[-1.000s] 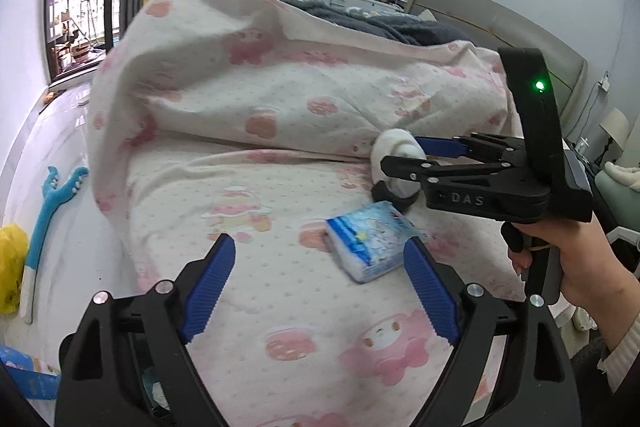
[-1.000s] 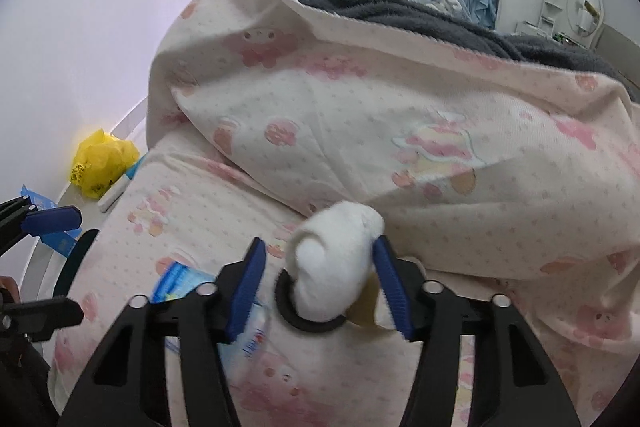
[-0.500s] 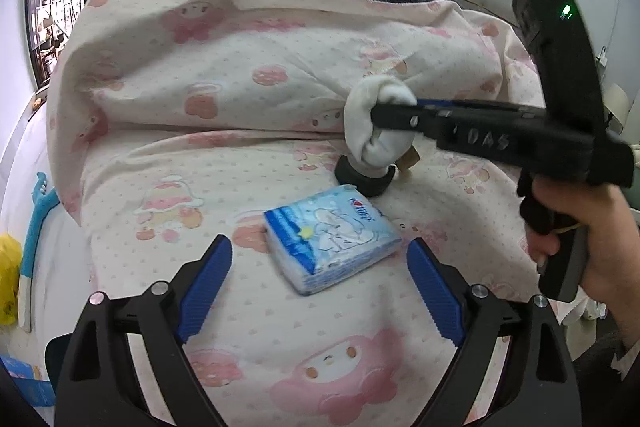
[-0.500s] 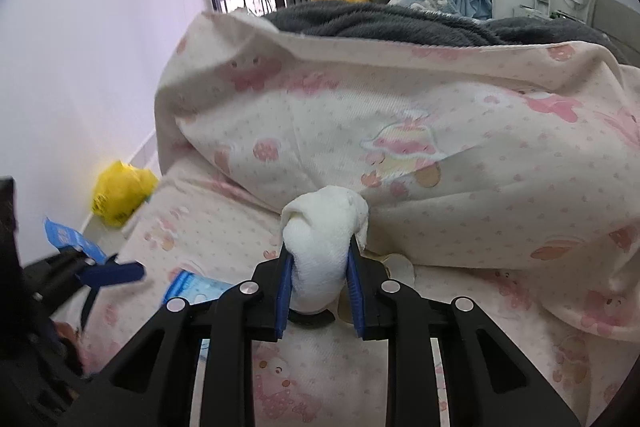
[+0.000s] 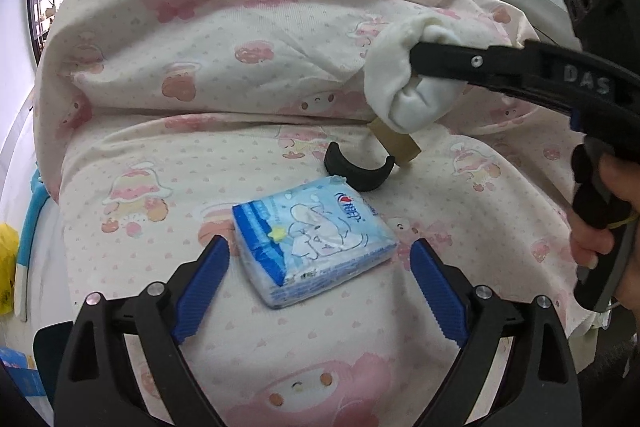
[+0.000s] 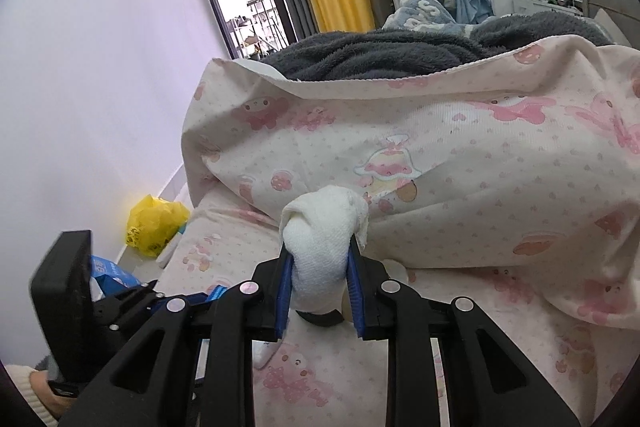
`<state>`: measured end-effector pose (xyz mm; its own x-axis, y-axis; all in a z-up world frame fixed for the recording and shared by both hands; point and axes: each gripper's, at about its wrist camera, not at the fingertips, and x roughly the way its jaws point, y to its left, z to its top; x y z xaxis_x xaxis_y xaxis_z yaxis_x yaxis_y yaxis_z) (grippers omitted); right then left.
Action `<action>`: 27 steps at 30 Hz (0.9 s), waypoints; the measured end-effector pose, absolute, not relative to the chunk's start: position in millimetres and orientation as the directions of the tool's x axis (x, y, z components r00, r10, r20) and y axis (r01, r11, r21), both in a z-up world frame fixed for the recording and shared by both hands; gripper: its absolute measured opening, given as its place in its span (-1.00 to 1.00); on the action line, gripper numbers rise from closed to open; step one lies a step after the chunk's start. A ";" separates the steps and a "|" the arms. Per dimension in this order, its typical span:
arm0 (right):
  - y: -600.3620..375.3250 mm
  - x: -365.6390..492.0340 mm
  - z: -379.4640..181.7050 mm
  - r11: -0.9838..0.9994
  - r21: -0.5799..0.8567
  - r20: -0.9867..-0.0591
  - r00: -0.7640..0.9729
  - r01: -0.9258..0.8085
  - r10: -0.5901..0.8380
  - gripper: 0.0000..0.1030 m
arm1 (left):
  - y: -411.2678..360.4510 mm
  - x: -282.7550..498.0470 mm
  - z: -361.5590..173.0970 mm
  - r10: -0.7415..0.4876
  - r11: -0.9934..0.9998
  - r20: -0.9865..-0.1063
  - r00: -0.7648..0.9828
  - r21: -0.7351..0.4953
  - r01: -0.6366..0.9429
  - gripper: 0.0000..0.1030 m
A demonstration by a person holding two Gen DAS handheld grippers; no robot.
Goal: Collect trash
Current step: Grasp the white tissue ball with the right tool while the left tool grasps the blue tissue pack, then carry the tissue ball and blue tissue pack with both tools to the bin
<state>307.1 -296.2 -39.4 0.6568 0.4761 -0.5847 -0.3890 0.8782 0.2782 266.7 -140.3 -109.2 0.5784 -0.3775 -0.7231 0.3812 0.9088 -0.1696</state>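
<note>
My right gripper [image 6: 320, 287] is shut on a white rolled sock [image 6: 320, 243] and holds it above the bed; it also shows in the left wrist view [image 5: 400, 83]. A blue tissue pack [image 5: 312, 235] lies on the pink patterned sheet [image 5: 160, 163], between the fingers of my open left gripper [image 5: 320, 279]. A black curved ring piece [image 5: 358, 171] and a brown cardboard piece [image 5: 396, 143] lie on the sheet just behind the pack, under the lifted sock.
A bunched pink quilt [image 6: 440, 155] rises behind, with a grey blanket [image 6: 380, 55] on top. A yellow bag [image 6: 154, 223] sits on the floor by the wall at the left. A blue brush [image 5: 30, 223] lies beside the bed.
My right gripper closed on the sock and lifted it off the black ring. My left gripper moved closer to the tissue pack and stayed open.
</note>
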 end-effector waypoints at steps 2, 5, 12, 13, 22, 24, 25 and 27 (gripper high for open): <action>-296.7 305.4 -36.3 0.876 0.279 -0.578 0.660 -0.393 0.480 -0.52 | -142.5 268.2 -110.1 -0.374 0.911 -0.723 0.581 -0.168 0.377 0.82; -299.9 303.2 -33.1 0.874 0.283 -0.571 0.663 -0.394 0.484 -0.52 | -145.6 270.5 -111.9 -0.363 0.916 -0.727 0.583 -0.163 0.367 0.82; -303.5 297.3 -29.0 0.873 0.282 -0.574 0.659 -0.397 0.485 -0.52 | -155.2 280.5 -118.6 -0.325 0.930 -0.742 0.586 -0.140 0.339 0.82; -302.7 296.7 -28.8 0.875 0.276 -0.579 0.657 -0.399 0.483 -0.52 | -156.2 281.5 -119.5 -0.321 0.931 -0.745 0.585 -0.136 0.338 0.82; -299.3 288.1 -24.8 0.880 0.266 -0.602 0.645 -0.394 0.471 -0.52 | -156.7 285.3 -118.5 -0.301 0.939 -0.745 0.595 -0.123 0.321 0.61; -297.3 283.8 -20.4 0.878 0.269 -0.598 0.646 -0.396 0.475 -0.52 | -151.1 283.0 -116.2 -0.307 0.939 -0.740 0.598 -0.133 0.318 0.58; -296.6 281.0 -18.0 0.877 0.272 -0.594 0.647 -0.397 0.477 -0.52 | -148.6 281.2 -114.4 -0.310 0.939 -0.737 0.601 -0.138 0.315 0.57; -296.8 275.1 -14.1 0.876 0.277 -0.589 0.651 -0.394 0.479 -0.52 | -145.2 276.9 -112.0 -0.312 0.939 -0.732 0.606 -0.143 0.311 0.56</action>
